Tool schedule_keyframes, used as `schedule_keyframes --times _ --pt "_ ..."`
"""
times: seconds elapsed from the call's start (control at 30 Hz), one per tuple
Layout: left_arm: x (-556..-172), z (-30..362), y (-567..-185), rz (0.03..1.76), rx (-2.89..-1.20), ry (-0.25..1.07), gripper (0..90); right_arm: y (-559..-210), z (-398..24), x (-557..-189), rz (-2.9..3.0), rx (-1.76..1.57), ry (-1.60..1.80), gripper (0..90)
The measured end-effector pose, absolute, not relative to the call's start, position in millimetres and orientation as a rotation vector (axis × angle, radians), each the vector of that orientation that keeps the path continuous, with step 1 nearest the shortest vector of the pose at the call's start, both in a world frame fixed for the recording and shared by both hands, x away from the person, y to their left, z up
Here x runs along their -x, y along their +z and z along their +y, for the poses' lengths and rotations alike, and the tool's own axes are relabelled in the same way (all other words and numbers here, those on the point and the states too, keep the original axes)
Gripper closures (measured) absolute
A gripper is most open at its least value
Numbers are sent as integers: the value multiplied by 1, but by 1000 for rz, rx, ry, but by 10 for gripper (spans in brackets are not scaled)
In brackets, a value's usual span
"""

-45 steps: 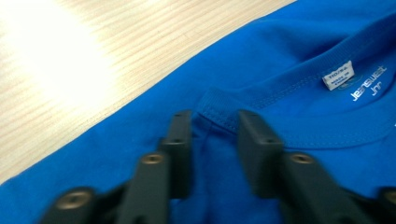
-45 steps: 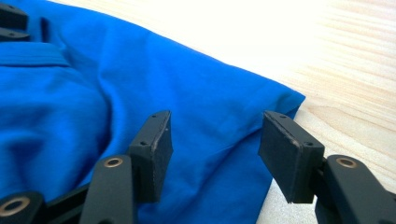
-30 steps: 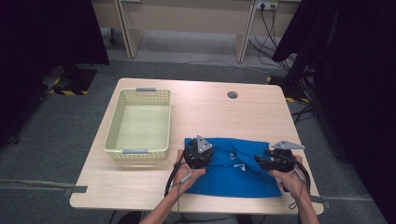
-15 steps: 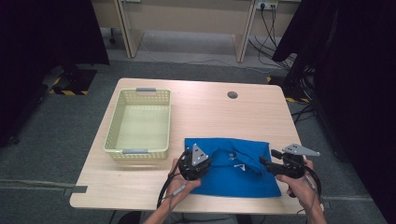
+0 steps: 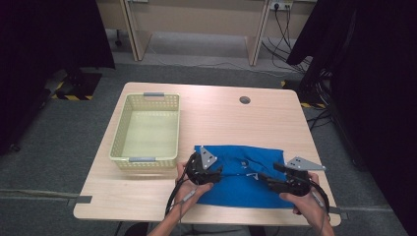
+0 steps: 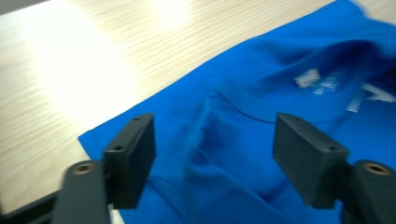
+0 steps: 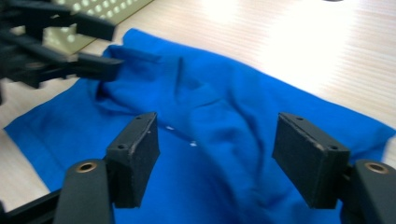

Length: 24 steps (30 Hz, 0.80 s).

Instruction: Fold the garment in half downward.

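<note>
Now the blue shirt (image 5: 246, 174) is lying loosely folded on the table's (image 5: 221, 118) near edge, beside the basket (image 5: 145, 130). Both the left gripper (image 5: 209, 173) and right gripper (image 5: 275, 181) are hovering spread, jaws just opening, gripping nothing. Next comes probably another fold or regrip.

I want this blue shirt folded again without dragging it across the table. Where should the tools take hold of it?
Probably best taken at its two near corners, one tool each. The blue shirt lies flat with wrinkles mid-cloth, so pinch the thin edge from the person's side, jaws level with the table. The left tool and right tool have just been opening and hold nothing.
</note>
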State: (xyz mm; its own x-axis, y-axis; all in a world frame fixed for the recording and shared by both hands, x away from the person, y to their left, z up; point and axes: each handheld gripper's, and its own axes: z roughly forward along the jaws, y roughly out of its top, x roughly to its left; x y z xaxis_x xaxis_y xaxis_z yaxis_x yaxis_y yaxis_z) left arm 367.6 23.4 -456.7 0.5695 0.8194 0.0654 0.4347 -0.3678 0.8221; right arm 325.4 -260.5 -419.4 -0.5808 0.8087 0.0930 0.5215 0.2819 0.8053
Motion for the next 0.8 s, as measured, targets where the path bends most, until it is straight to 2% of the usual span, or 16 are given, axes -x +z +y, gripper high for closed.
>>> schedule_keyframes --times 0.03,0.1,0.2,0.27,0.33,0.43,0.57,0.8 --pt "-372 22 -460 1027 -2007 594 271 -420 -257 -325 2232 -1201 1197 296" --pt "-377 20 -464 1036 -2014 559 319 -422 -251 -326 2244 -1199 1190 287" --pt "-376 19 -467 996 -2014 526 507 -429 -244 -331 2267 -1184 1145 293" --pt "-372 19 -467 961 -2015 515 639 -435 -241 -335 2277 -1173 1113 339" --pt "-368 20 -465 939 -2008 516 711 -441 -240 -339 2283 -1154 1064 411" --pt "-360 23 -460 903 -1996 508 762 -449 -244 -343 2298 -1123 1033 548" --pt "-351 27 -454 871 -1989 507 789 -449 -253 -338 2307 -1098 1021 653" --pt "-330 38 -450 825 -1974 483 791 -444 -274 -315 2292 -1091 1071 715"
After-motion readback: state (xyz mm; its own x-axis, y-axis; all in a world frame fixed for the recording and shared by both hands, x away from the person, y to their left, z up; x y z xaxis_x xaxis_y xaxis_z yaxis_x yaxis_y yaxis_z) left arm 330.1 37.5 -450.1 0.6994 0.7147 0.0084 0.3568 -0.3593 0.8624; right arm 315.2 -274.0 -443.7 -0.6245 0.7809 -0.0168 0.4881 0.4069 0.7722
